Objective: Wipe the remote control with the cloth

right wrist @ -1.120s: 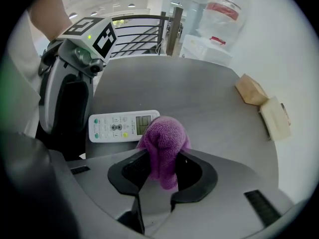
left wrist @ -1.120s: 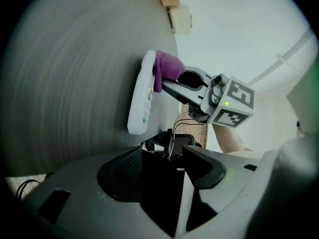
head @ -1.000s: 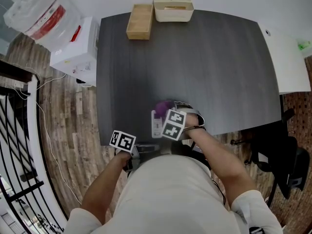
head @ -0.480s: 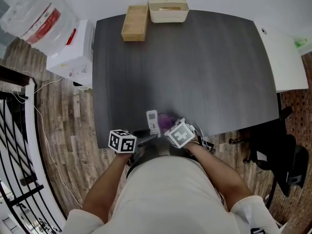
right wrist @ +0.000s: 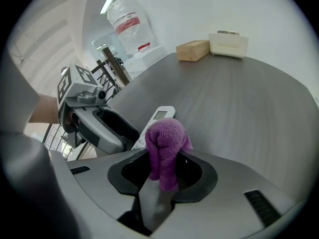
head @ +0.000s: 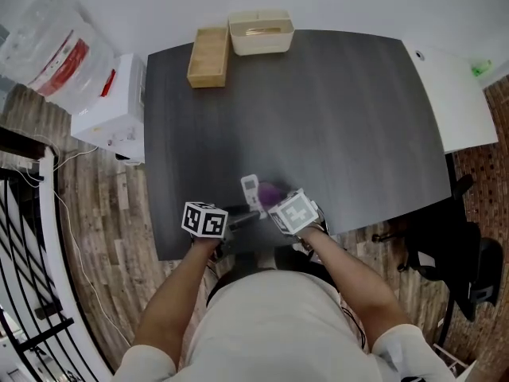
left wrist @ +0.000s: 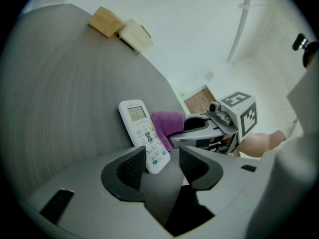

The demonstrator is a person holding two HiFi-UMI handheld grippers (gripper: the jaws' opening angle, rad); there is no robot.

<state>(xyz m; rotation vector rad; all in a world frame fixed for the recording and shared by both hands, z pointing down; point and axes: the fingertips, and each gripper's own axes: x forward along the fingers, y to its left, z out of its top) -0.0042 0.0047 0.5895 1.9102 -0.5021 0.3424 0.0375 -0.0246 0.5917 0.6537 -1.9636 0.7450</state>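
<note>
A white remote control (head: 250, 190) lies near the front edge of the dark table (head: 334, 110). In the left gripper view its near end (left wrist: 155, 159) sits between the jaws of my left gripper (left wrist: 162, 161). It lies against the left pad, with a gap to the right pad. Those jaws have just been closing. My right gripper (right wrist: 162, 171) is shut on a bunched purple cloth (right wrist: 166, 139), held just right of the remote (right wrist: 158, 116). In the head view the cloth (head: 270, 191) touches the remote's right side, between the left gripper (head: 243, 213) and the right gripper (head: 274, 204).
A wooden box (head: 207, 56) and a cream tray (head: 261, 32) stand at the table's far edge. A white water dispenser (head: 107, 106) stands left of the table, a white side table (head: 449, 94) on the right and a dark chair (head: 469, 269) at lower right.
My left gripper has moved right, up to the remote's near end, and its jaws have narrowed. My right gripper has rolled and shifted right off the remote with the cloth.
</note>
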